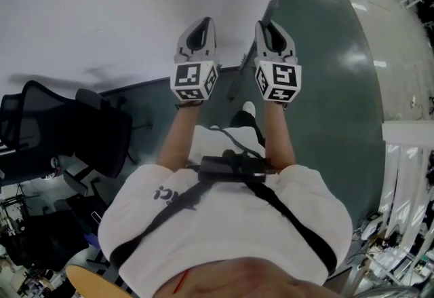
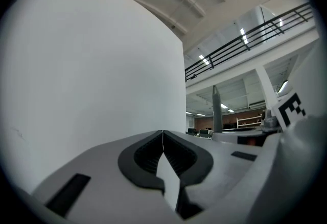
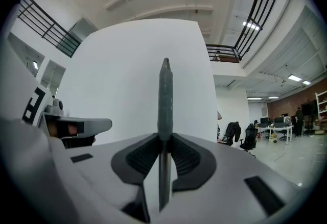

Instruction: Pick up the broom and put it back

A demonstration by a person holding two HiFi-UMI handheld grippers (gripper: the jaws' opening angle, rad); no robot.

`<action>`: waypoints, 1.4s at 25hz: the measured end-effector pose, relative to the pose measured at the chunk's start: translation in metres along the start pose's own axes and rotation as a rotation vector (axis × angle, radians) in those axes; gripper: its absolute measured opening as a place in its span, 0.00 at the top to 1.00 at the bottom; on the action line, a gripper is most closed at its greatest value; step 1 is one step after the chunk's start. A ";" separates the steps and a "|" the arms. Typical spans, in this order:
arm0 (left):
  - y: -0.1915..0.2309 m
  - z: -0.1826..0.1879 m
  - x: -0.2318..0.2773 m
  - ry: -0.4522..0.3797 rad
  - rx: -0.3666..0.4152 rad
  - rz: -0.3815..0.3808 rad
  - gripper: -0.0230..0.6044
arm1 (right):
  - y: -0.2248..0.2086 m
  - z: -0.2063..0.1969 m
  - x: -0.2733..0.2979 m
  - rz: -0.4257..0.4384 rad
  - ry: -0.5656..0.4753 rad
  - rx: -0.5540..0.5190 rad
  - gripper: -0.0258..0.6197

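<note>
The broom's grey handle [image 3: 164, 96] stands upright between my right gripper's [image 3: 164, 142] dark pads, which are shut on it. In the head view the handle [image 1: 272, 5] pokes out past the right gripper [image 1: 267, 26], and its lower part [image 1: 237, 83] slants down toward the floor; the broom's head is hidden. My left gripper [image 2: 163, 139] is shut with nothing in it, its pads touching. It is held level beside the right one, as the head view shows the left gripper [image 1: 201, 25]. Both point at a white wall [image 1: 135, 11]. From the left gripper view the handle [image 2: 216, 110] rises at the right.
Black office chairs [image 1: 81, 127] stand at the left by the wall's foot. A dark green floor [image 1: 332, 79] stretches to the right, with a white rack [image 1: 407, 154] at its right edge. More chairs and desks [image 3: 255, 133] lie far off.
</note>
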State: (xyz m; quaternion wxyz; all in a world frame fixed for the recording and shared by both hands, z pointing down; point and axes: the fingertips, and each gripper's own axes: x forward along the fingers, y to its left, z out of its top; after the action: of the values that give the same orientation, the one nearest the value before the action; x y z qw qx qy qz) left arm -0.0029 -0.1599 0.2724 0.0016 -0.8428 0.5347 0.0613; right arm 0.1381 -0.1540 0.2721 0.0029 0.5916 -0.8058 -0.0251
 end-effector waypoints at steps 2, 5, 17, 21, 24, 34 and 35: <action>-0.002 0.000 0.001 -0.010 -0.011 -0.005 0.94 | -0.005 -0.002 -0.002 -0.013 0.007 0.005 0.83; -0.010 -0.004 0.004 -0.003 -0.010 -0.027 0.94 | -0.011 -0.003 -0.006 -0.031 0.007 0.010 0.83; -0.043 -0.032 0.020 0.058 0.013 -0.110 0.94 | -0.040 -0.034 -0.020 -0.114 0.061 0.031 0.83; -0.049 -0.048 0.029 0.084 0.007 -0.135 0.94 | -0.055 -0.052 -0.021 -0.150 0.089 0.044 0.83; -0.056 -0.057 0.031 0.104 0.000 -0.154 0.94 | -0.063 -0.063 -0.027 -0.177 0.111 0.051 0.83; -0.083 -0.113 0.051 0.215 -0.030 -0.185 0.94 | -0.103 -0.129 -0.040 -0.229 0.244 0.091 0.83; -0.083 -0.119 0.052 0.227 -0.035 -0.182 0.94 | -0.105 -0.136 -0.040 -0.229 0.259 0.096 0.83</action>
State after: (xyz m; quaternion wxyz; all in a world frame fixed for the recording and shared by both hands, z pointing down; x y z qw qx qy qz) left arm 0.1061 -0.1796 0.3797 -0.0680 -0.8893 0.4515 -0.0256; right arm 0.2551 -0.1525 0.4045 0.0755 0.6772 -0.7264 0.0896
